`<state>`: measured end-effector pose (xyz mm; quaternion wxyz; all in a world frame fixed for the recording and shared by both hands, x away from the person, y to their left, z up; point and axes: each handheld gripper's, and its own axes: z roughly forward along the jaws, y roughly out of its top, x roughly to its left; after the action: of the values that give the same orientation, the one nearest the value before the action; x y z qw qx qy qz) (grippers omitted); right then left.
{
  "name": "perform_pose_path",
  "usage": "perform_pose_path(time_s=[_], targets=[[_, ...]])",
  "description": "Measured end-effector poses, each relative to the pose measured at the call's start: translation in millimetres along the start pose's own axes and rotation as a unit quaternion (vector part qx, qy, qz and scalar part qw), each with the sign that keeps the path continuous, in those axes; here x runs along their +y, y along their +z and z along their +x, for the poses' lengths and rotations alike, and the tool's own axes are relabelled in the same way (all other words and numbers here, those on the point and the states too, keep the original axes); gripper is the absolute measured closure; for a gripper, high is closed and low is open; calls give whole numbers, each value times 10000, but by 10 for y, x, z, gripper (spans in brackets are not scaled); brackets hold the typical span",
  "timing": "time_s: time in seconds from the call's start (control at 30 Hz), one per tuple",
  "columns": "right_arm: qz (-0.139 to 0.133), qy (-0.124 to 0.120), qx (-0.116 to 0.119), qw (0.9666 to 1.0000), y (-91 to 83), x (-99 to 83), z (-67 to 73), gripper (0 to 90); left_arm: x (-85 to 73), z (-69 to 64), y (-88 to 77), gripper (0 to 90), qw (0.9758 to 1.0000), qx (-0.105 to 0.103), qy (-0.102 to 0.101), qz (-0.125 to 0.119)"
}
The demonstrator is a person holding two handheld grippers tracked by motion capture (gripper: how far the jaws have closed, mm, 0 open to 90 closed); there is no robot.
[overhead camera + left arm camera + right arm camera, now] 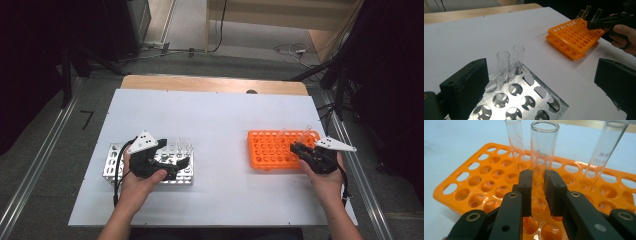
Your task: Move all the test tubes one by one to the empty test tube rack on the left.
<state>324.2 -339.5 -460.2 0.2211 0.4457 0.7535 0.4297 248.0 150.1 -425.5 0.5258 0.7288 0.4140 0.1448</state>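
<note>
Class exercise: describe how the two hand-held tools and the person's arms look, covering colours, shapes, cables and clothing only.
Both tools are black, blocky and angular. The left tool and the right tool each carry a pale grey three-cornered plate on top with small dark holes. A black cable trails from each. In the right gripper view, round metal rivets mark the right tool's linkages. The forearms are bare; no sleeves or gloves.

grey carpeted floor [50, 150], wooden panelling [280, 12] beyond, loose cables [290, 50], dark equipment [390, 75] at the sides

The white tabletop [215, 125] is bright and evenly lit from above; the room around it is dark. Shadows are soft. Glare sits on the metal rack [524, 100]. In the right gripper view the orange rack [474, 177] is slightly blurred.
</note>
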Motion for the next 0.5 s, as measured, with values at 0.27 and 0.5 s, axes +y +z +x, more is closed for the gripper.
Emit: perform_pose_path(time_s=[0.27, 0.5], targets=[[-122, -19, 18, 9999, -127, 83, 37, 736, 13, -8, -16, 0, 10000, 12, 1, -15], [-152, -145, 196, 9996, -165, 154, 177, 736, 24, -31, -17, 0, 10000, -11, 28, -31]])
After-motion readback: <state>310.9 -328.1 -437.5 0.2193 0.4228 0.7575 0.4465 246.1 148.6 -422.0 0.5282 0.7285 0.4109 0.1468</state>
